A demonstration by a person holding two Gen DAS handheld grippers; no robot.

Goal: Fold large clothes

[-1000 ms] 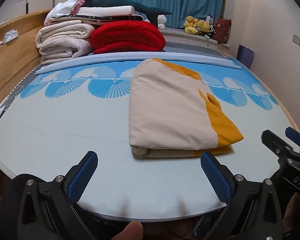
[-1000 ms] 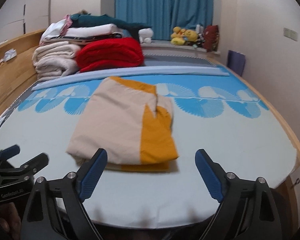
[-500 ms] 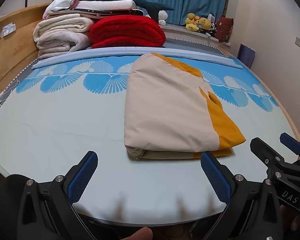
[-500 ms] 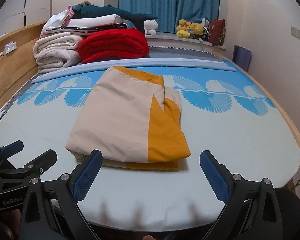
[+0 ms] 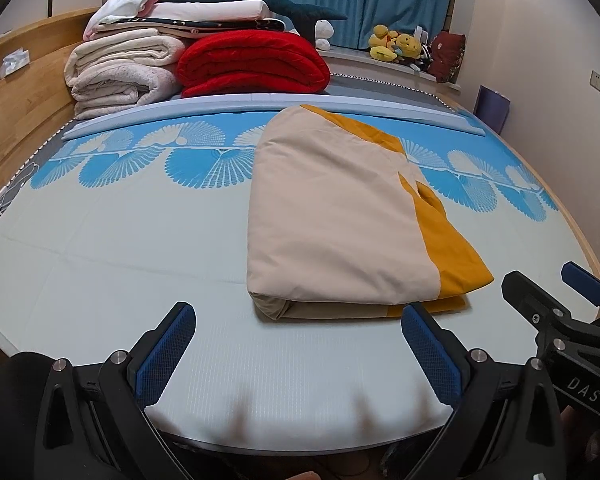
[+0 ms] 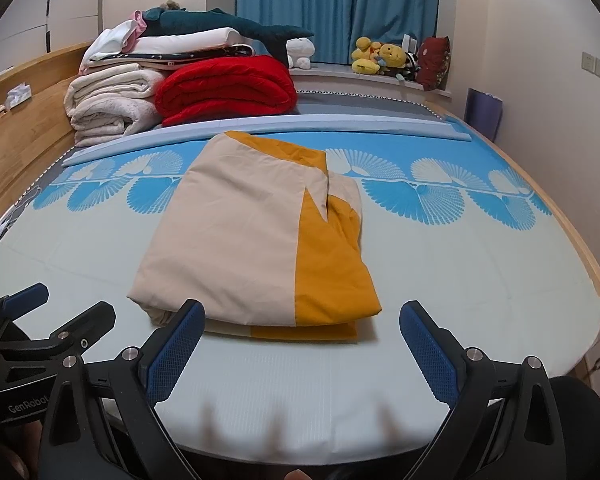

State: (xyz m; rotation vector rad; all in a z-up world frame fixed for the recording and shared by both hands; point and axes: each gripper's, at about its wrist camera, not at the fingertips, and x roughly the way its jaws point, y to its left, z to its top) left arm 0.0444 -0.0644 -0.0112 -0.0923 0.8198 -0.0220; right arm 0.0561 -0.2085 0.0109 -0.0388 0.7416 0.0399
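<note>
A folded beige and mustard-yellow cloth point(image 5: 340, 224) lies flat on the pale blue bed mat point(image 5: 112, 248); it also shows in the right wrist view point(image 6: 260, 240). My left gripper point(image 5: 300, 340) is open and empty, just short of the cloth's near edge. My right gripper point(image 6: 302, 340) is open and empty, also just short of the near edge. In the left wrist view the right gripper point(image 5: 556, 300) appears at the right side. In the right wrist view the left gripper point(image 6: 48, 316) appears at the left side.
Folded cream blankets point(image 5: 120, 72) and a red blanket point(image 5: 252, 64) are stacked at the far end, with a teal plush point(image 5: 260, 0) on top. A wooden headboard point(image 5: 16, 96) runs along the left. Soft toys point(image 5: 396, 46) sit on the windowsill. A wall is on the right.
Both grippers have moved forward and lower toward the cloth's near edge. The cloth has not moved, and both grippers stay open.
</note>
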